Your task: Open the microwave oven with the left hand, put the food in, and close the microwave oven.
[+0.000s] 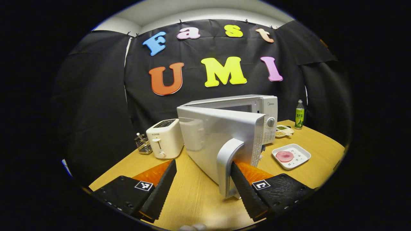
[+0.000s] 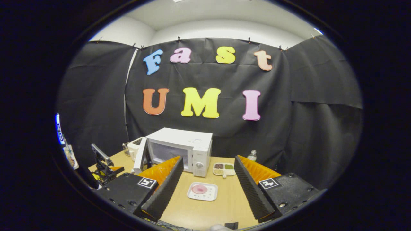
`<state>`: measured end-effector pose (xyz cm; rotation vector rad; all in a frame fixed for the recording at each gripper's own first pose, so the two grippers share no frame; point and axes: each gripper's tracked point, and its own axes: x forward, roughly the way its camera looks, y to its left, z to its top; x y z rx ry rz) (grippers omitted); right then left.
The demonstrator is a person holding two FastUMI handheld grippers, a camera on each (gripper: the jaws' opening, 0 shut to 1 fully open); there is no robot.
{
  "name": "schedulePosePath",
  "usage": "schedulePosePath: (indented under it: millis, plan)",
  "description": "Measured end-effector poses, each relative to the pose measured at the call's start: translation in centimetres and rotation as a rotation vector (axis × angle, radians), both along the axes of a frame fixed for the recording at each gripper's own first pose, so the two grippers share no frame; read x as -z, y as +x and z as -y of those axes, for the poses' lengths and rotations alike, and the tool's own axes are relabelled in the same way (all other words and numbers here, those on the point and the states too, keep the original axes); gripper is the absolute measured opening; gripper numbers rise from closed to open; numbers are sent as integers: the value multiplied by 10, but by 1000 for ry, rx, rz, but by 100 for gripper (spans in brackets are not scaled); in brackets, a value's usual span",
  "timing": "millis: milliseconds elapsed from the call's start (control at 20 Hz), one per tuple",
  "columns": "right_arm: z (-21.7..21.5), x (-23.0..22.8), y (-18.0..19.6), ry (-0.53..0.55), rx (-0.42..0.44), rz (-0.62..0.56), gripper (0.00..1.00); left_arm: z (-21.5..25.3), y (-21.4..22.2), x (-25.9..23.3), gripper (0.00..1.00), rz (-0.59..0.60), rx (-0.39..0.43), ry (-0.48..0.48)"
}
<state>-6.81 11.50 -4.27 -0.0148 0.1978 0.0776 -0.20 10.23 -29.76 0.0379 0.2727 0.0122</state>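
- Left gripper, jaws apart; its right finger is hooked behind the door handle of the white microwave oven, frame centre, door part-open.
- Right gripper, jaws apart, holds nothing.
- Pink food on a white rectangular plate sits lower centre on the wooden table.

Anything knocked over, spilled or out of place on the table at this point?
Nothing stands out. The microwave door is swung open as the task needs, the food plate lies flat on the table, and the toaster and bottle stand upright.
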Motion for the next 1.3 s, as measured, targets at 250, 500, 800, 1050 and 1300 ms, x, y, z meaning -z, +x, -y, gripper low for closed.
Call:
schedulePosePath:
  millis: [250,500,800,1050,1300]
  plan:
    - [-41,7,1,32,-47,-23,96,-64,-27,9,96,-23,-71,-4]
    - [-70,14,-3,17,-77,-31,96,-113,-49,15,96,-36,-112,34]
    - [-77,28,0,32,-100,-51,100,-140,-82,20,96,-64,-134,41]
    - [-50,59,14,10,-80,-88,96,-109,-92,-12,96,-25,-112,-30]
    - [-10,115,41,-17,-58,-178,99,-57,-83,-60,96,36,-39,-62]
